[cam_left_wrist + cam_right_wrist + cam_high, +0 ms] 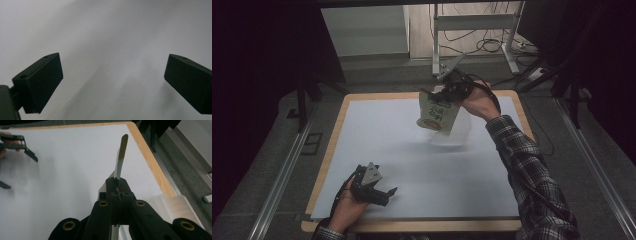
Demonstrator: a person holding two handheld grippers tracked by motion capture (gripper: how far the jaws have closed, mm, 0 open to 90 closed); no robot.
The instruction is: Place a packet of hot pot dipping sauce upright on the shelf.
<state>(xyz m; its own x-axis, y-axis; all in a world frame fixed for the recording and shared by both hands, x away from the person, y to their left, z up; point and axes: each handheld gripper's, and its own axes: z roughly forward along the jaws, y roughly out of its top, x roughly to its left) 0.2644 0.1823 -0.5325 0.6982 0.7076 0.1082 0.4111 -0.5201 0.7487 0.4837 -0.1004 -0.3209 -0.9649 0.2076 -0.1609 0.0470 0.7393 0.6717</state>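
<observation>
**Flat packet held aloft by one edge over the far right of the table**

The table, covered by a white sheet with a wooden border showing at its edges, takes up the middle of the high view. Above its far right part the person's right hand holds the right gripper raised off the surface, the checked sleeve running back toward the near right corner.

The right gripper's jaws are pressed together on the upper edge of a flat printed packet, which hangs clear of the sheet. In the high view its long axis runs from the gripper down and toward the near side, slightly tilted, with its printed face turned toward the camera. In the right gripper view the packet is seen edge-on, a thin strip pointing straight away from the jaws.

At the near left, the left hand rests the left gripper low on the sheet. Its jaws stand wide apart, with nothing between them.
</observation>
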